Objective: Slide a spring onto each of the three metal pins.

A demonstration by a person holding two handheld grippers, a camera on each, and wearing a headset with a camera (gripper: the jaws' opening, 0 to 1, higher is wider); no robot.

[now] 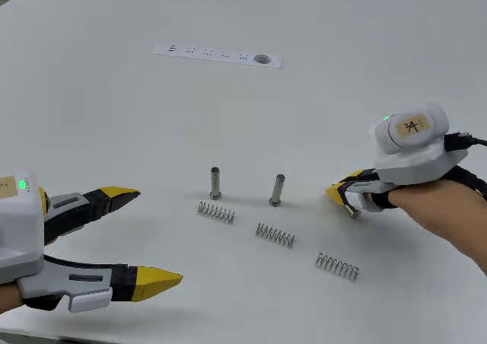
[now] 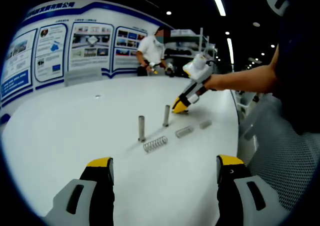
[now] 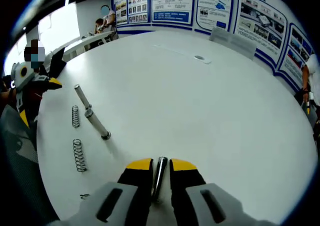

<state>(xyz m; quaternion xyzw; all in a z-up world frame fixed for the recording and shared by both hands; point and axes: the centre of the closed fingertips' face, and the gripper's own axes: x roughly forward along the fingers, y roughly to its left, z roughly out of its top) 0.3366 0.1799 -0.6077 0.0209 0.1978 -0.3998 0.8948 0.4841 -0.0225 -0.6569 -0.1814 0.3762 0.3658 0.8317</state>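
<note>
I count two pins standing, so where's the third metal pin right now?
The third pin is clamped in the right gripper, at the head view's right, just right of the right-hand standing pin and beyond the rightmost spring.

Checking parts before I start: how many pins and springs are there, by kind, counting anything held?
Silver metal pins: 3, two standing, one held by the right gripper
Coiled wire springs: 3
Total: 6

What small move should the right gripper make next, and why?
Probably the right gripper should stand its pin upright on the table beside the two standing pins, then let go. It is shut on that pin, and the three springs lie loose, none on a pin yet.
</note>
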